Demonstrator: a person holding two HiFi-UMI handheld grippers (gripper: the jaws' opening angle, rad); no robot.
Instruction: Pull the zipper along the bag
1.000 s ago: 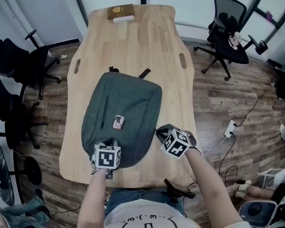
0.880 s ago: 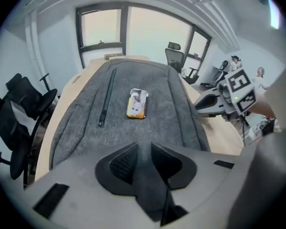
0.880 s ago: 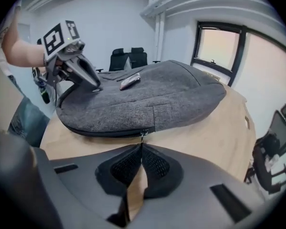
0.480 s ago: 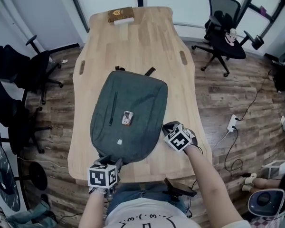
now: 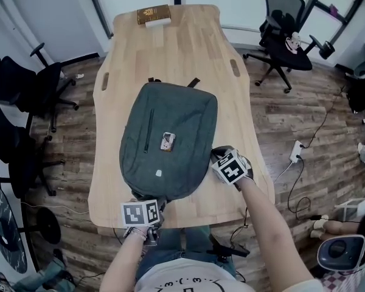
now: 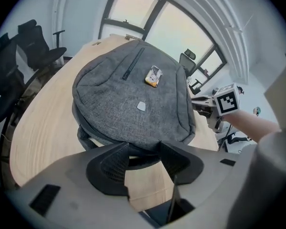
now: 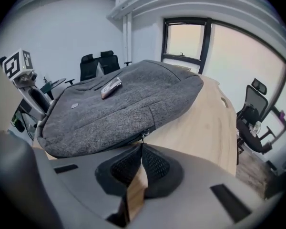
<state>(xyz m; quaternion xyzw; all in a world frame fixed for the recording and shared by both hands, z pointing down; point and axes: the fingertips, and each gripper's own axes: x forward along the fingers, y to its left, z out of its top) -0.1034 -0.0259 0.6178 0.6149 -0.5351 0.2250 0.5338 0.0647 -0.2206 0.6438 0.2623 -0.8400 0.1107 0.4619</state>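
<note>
A grey fabric backpack (image 5: 170, 114) lies flat at the centre of a pale wooden worktop (image 5: 170, 47), front panel up and bottom end toward the person.

At the bag's lower right edge in the head view, the right gripper (image 5: 218, 158) has its fingers pressed together on the small metal zipper pull (image 7: 144, 136). The pull sits on the side seam, and the grip looks meant to draw the slider along that seam.

At the lower centre of the frame, the left gripper (image 5: 151, 204) sits by the worktop's near edge with its fingers spread. The bag's dark bottom edge lies across the gap at their tips, and nothing is clamped. The position suggests it is there to steady the bag against the pull from the other side.

A small orange-and-white packet (image 5: 166, 141) rests loose on the front panel. It could slide if the fabric jerks once the zipper moves.
</note>
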